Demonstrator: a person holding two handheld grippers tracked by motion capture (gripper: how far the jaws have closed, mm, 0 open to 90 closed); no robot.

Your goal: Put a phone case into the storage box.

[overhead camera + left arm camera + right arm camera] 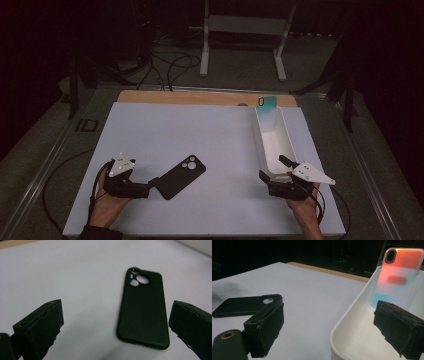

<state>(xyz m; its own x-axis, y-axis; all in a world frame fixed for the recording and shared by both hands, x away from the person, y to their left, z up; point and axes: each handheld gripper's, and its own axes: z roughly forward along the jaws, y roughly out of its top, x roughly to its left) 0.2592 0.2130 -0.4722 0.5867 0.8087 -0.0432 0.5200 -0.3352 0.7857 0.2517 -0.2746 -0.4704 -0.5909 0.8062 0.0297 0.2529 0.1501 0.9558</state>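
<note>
Spreading my left gripper wide, I hold its jaws level with the near end of the black phone case, which lies flat on the white table, long axis running far-right from the fingers. My right gripper, also open, straddles the near wall of the white tray, where a tinted case leans.

The high view looks down the table; both low, close gripper views share the black phone case.
</note>
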